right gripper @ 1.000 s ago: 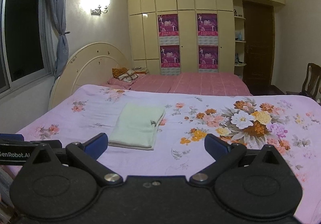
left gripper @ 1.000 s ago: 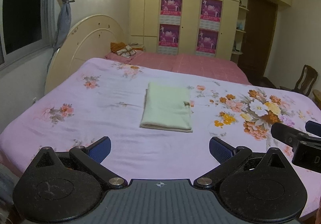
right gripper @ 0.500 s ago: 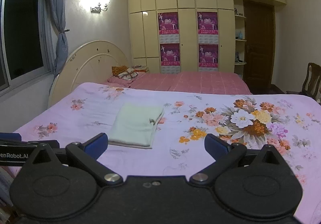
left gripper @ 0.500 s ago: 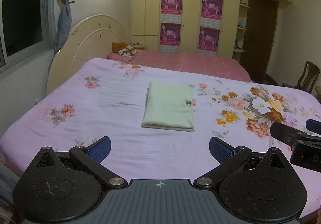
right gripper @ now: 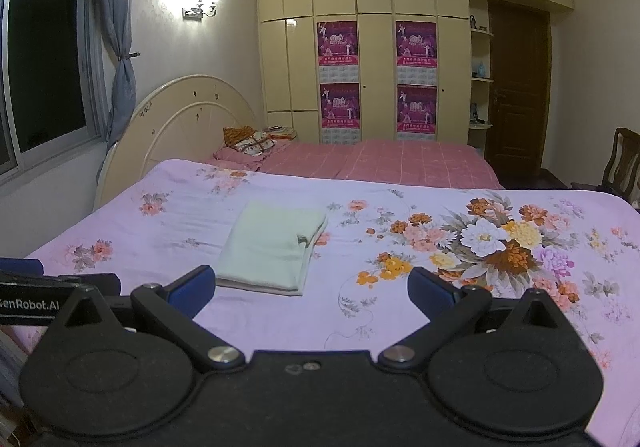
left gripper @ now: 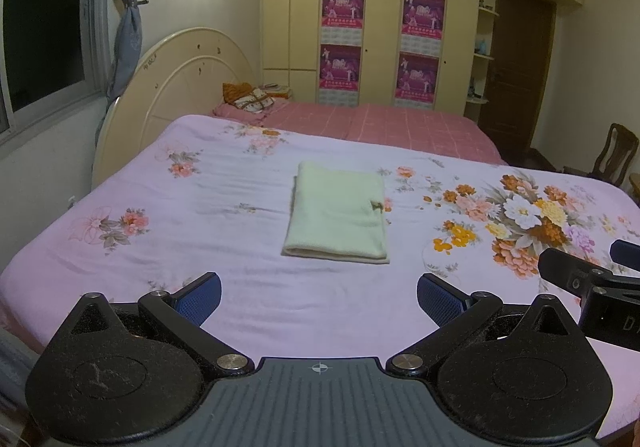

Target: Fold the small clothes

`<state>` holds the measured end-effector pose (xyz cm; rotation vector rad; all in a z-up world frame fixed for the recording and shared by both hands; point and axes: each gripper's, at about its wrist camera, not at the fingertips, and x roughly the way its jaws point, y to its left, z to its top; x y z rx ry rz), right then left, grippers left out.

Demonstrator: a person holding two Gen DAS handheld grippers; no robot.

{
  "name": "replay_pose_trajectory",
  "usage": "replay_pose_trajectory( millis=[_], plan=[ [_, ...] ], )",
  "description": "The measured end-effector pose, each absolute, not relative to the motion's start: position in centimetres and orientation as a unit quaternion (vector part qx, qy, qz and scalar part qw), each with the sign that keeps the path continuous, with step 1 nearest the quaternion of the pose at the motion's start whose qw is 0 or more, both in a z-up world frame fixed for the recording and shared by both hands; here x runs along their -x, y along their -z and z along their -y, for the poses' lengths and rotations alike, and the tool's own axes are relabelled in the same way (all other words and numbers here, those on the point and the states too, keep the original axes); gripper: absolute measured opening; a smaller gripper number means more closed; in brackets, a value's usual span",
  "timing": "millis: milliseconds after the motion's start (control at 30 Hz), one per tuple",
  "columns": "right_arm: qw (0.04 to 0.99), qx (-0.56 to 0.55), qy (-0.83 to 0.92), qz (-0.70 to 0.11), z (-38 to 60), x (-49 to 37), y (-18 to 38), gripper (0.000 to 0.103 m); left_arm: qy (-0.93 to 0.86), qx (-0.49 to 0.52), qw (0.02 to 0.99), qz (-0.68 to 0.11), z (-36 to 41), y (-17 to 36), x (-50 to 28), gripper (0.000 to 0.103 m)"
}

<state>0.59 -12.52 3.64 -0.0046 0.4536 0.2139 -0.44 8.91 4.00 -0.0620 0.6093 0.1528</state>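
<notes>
A pale green folded cloth (left gripper: pixel 338 211) lies flat on the pink floral bedspread (left gripper: pixel 224 207), a neat rectangle with its folded edge toward me. My left gripper (left gripper: pixel 319 297) hovers open above the bed's near edge, short of the cloth, nothing between its blue pads. In the right wrist view the same cloth (right gripper: pixel 274 245) sits ahead and left of my right gripper (right gripper: pixel 311 289), which is also open and empty. The right gripper's fingers (left gripper: pixel 576 279) show at the right edge of the left wrist view; the left gripper's body (right gripper: pixel 36 297) shows at the left edge of the right wrist view.
A second bed with a pink checked cover (left gripper: pixel 380 127) and a pillow pile (left gripper: pixel 250 101) lies behind. A cream headboard (left gripper: pixel 176 87) stands at left under a window with a grey curtain (left gripper: pixel 128 27). Wardrobe (left gripper: pixel 384 27), dark door (left gripper: pixel 516 67) and wooden chair (left gripper: pixel 616 155) stand farther back and right.
Both grippers have drawn back and risen slightly from the bed, so the folded cloth looks a little farther off. Both stay open; the cloth has not moved.
</notes>
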Motion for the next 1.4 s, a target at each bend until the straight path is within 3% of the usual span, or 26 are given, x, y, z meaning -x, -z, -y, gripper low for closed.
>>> replay_pose_trajectory(
  millis=[1400],
  plan=[
    [0.964, 0.01, -0.102, -0.245, 12.7, -2.8, -2.2, 0.102, -0.055, 0.016, 0.952, -0.3, -9.1, -1.9, -3.3, 0.103]
  ],
)
